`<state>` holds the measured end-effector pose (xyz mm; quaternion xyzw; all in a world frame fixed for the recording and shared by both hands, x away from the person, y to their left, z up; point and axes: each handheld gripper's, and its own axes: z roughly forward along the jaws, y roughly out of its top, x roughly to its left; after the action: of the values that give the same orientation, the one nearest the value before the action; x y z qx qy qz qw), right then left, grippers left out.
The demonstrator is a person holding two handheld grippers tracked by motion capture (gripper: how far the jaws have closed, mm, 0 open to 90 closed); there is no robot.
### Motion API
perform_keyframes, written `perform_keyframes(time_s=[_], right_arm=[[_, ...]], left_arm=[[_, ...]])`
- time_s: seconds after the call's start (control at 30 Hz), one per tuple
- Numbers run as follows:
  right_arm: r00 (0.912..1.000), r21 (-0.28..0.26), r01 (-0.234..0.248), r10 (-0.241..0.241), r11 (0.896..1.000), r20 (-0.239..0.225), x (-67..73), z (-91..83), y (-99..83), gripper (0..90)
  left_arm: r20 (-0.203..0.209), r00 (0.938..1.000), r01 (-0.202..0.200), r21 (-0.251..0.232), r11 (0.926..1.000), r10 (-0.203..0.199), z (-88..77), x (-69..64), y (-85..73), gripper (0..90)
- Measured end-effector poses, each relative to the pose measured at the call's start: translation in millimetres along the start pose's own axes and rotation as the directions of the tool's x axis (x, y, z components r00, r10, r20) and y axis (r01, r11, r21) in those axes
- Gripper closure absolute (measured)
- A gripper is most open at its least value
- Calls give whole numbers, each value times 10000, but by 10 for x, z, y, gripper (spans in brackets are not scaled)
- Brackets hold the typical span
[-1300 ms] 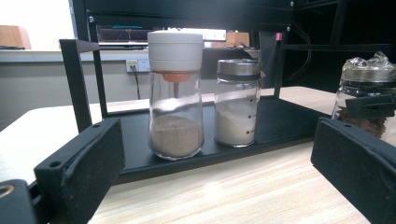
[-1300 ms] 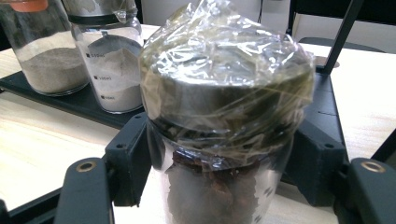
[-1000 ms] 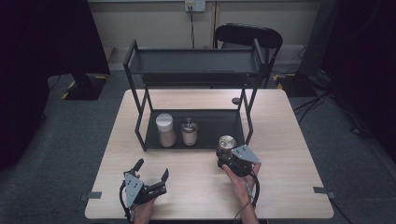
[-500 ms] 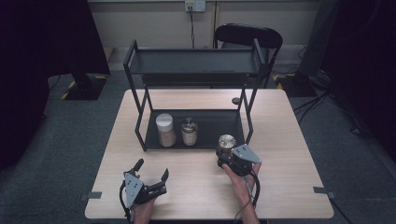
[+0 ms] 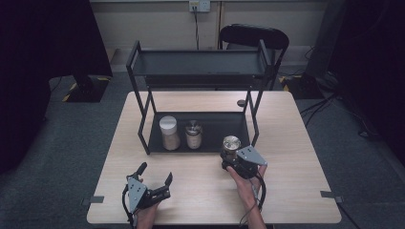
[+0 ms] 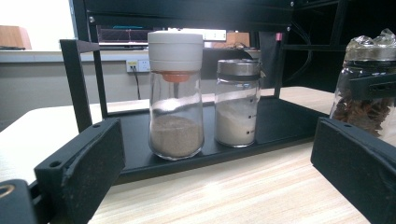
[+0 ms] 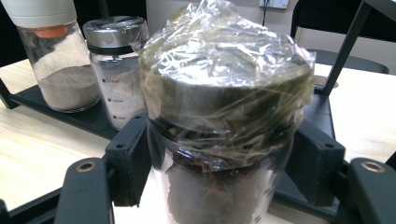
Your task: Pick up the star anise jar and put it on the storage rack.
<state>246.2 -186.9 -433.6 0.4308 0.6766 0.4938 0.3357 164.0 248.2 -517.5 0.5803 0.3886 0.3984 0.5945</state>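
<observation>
**Q:** While both hands rested near the front edge of the surface (image 5: pixel 296 191), what did the right claw (image 5: pixel 232 157) hold?

**A:** Its jaws were clamped on a glass jar (image 7: pixel 219 116), one jaw on each side of the body below the lid. The jar's metal lid was wrapped in crinkled clear film, and dark brown pieces showed through the glass. The jar stood upright, just in front of the right front corner of the black two-tier rack (image 5: pixel 200 71), close to its front right leg.

**Q:** And the left claw (image 5: pixel 154 179)?

**A:** Its jaws stood wide apart with nothing between them. It lay well in front of the rack's left end, near the front edge of the surface, facing the rack.

**Q:** What stood on the rack?

**A:** On its lower tray, toward the left, stood a tall shaker with a white cap (image 6: pixel 175 93), holding brown powder in its bottom part. Just to its right, near but apart, stood a shorter jar with a metal lid (image 6: pixel 237 105), holding pale powder.

**Q:** Anything behind the rack?

**A:** A black chair (image 5: pixel 253 36) stood behind its right end.
</observation>
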Motion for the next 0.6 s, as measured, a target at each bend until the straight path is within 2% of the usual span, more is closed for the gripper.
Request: perform_keyframes(time_s=[0.6], right_arm=[[10000,-71,42,-42,10000,23,-15,44,147,309]], left_arm=[[17,10000,3,1,10000,-3,0,3,0,22]])
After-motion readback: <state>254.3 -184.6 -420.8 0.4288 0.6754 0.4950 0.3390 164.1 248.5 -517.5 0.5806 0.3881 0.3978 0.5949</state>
